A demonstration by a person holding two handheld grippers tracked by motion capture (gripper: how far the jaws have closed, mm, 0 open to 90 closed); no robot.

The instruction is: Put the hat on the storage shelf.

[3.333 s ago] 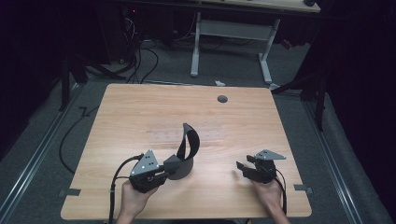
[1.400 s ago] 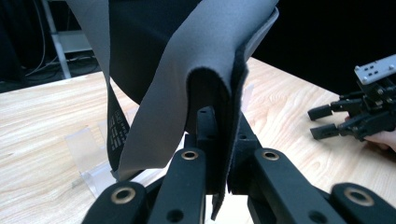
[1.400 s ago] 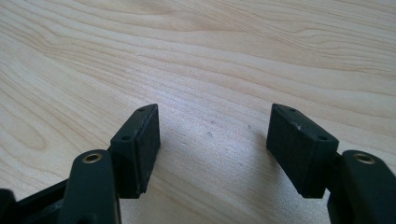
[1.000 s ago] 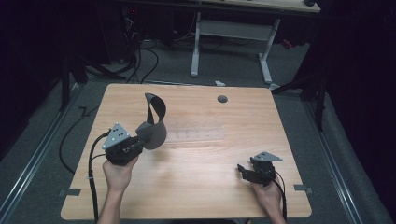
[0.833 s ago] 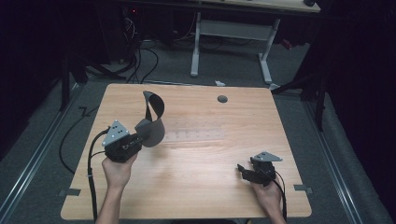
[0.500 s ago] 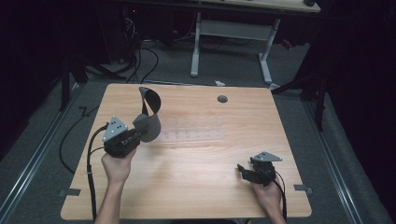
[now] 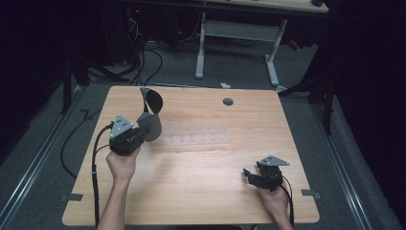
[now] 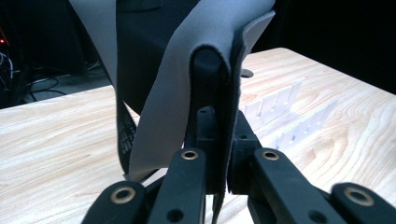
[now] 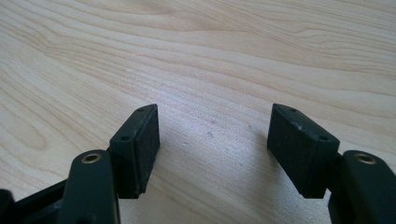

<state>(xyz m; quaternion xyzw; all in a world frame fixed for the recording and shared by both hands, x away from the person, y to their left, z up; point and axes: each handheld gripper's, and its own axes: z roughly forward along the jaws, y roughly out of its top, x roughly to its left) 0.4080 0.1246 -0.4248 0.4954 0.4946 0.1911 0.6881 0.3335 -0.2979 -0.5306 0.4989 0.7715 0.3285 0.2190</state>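
dark room, wood counter [image 7: 201, 158] | left gripper [image 7: 135, 137] fingers clamped on grey pad [image 7: 149, 125], lifted at 10 o'clock, not yet placed | right gripper [image 7: 251, 176] fingers wide, empty, 4 o'clock

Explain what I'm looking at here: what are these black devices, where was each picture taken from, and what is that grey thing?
There is no robot arm. A person at a wooden table holds a two-jaw hand-held gripper in each hand. The high view looks down from above the person's side, so the forearms come in from the bottom. The other two pictures come from cameras riding on each gripper, looking along its black jaws.

The left gripper is shut on a floppy grey sheet with a dark inner side, perhaps a mouse pad; it curls upward from the jaws. The right gripper is open and holds nothing, low over bare wood near the table's right front.

Also on the table: a faint clear ridged strip at mid-table and a round cable hole at the far side.
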